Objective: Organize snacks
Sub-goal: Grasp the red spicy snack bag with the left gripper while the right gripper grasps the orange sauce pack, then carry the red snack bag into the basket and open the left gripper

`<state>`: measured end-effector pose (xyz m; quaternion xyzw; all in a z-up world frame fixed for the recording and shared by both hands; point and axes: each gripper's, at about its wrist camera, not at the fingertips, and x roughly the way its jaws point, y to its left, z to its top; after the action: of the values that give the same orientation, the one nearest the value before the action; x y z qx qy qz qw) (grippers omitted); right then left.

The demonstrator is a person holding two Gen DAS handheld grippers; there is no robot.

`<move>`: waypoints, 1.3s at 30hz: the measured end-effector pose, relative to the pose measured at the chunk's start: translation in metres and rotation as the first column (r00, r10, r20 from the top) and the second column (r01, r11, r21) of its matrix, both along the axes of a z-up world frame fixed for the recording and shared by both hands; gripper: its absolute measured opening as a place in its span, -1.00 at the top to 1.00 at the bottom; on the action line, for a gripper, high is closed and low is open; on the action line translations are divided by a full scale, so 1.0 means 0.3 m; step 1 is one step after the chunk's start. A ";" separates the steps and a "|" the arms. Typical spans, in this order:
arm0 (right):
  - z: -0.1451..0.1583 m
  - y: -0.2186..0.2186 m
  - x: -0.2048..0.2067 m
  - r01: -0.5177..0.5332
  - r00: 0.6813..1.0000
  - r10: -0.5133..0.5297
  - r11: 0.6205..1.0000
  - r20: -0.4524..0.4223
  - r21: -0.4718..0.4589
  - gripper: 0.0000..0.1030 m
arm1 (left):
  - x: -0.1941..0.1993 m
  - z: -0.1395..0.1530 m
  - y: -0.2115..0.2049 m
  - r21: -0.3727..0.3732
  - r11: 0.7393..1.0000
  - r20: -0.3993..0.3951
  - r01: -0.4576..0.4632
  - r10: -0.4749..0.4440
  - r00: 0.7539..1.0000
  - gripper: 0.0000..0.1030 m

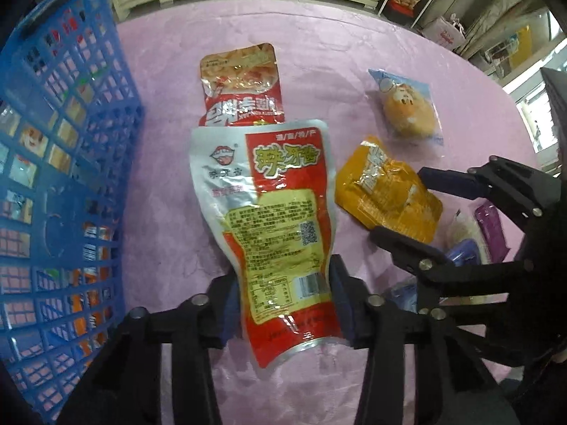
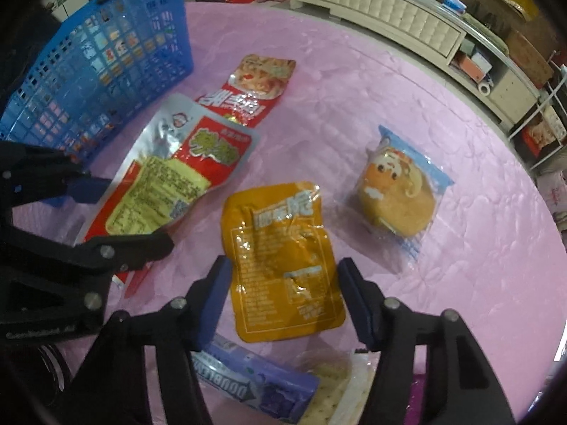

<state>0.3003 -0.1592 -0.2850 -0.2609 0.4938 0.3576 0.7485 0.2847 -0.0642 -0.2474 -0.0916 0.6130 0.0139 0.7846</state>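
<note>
My left gripper (image 1: 283, 304) is shut on a long red and silver snack pouch (image 1: 276, 219), its fingers pressing the pouch's lower sides; the pouch also shows in the right wrist view (image 2: 166, 177). My right gripper (image 2: 283, 304) is open, its fingers on either side of an orange packet (image 2: 283, 262) without touching it; that packet also shows in the left wrist view (image 1: 386, 191). A blue basket (image 1: 60, 177) with several snacks inside stands at the left and shows again in the right wrist view (image 2: 99, 81).
On the pink tablecloth (image 2: 460, 283) lie a red noodle-print pouch (image 1: 241, 81), a bun in a blue wrapper (image 2: 400, 194), a purple gum pack (image 2: 255, 386) and a cracker pack (image 2: 340, 389). A white cabinet (image 2: 389, 21) stands beyond the table.
</note>
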 end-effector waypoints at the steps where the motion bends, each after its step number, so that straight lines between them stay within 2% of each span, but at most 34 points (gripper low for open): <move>1: 0.001 -0.002 -0.006 0.008 1.000 -0.008 1.000 0.001 0.010 -0.18 | -0.006 -0.001 -0.001 0.001 1.000 0.004 0.004 -0.004 1.000 0.31; 5: 0.009 -0.013 -0.055 0.020 1.000 -0.020 1.000 0.003 0.021 -0.02 | -0.002 0.003 -0.009 -0.009 1.000 0.013 0.004 -0.004 1.000 0.39; 6: 0.015 -0.017 -0.065 0.021 1.000 -0.021 0.999 -0.001 0.031 0.34 | -0.004 0.002 -0.010 -0.011 1.000 0.017 0.002 -0.002 1.000 0.42; 8: 0.031 -0.042 -0.078 0.041 0.999 -0.042 0.999 0.014 0.035 0.35 | -0.008 -0.001 0.016 -0.017 1.000 0.025 -0.004 0.004 1.000 0.48; 10: 0.035 -0.062 -0.097 0.066 0.998 -0.066 0.997 0.006 0.049 0.38 | -0.014 0.010 0.025 -0.030 1.000 0.037 -0.008 0.009 0.999 0.76; 14: 0.047 -0.097 -0.080 0.110 0.994 -0.108 0.990 -0.033 0.087 0.48 | -0.020 0.024 0.029 -0.040 0.999 0.054 0.004 -0.002 0.999 0.84; 15: 0.052 -0.108 -0.082 0.127 0.991 -0.124 0.986 -0.041 0.105 0.64 | -0.021 0.022 0.026 -0.033 0.999 0.057 0.006 -0.004 0.998 0.85; 23: 0.091 -0.157 -0.070 0.205 0.978 -0.193 0.963 -0.084 0.174 0.65 | -0.050 0.039 0.015 -0.032 0.999 0.078 0.036 -0.034 0.996 0.89; 28: 0.137 -0.181 -0.083 0.216 0.976 -0.207 0.959 -0.065 0.186 0.65 | -0.085 0.078 0.013 -0.031 0.998 0.104 0.053 -0.050 0.993 0.89; 39: 0.348 -0.194 -0.189 0.232 0.970 -0.242 0.942 0.013 0.243 0.64 | -0.176 0.301 0.038 -0.022 0.996 0.248 0.085 -0.077 0.966 0.89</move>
<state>0.2437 -0.2176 -0.1805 -0.1147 0.4588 0.3163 0.8224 0.2318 -0.0528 -0.1570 -0.0800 0.5140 -0.0397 0.8531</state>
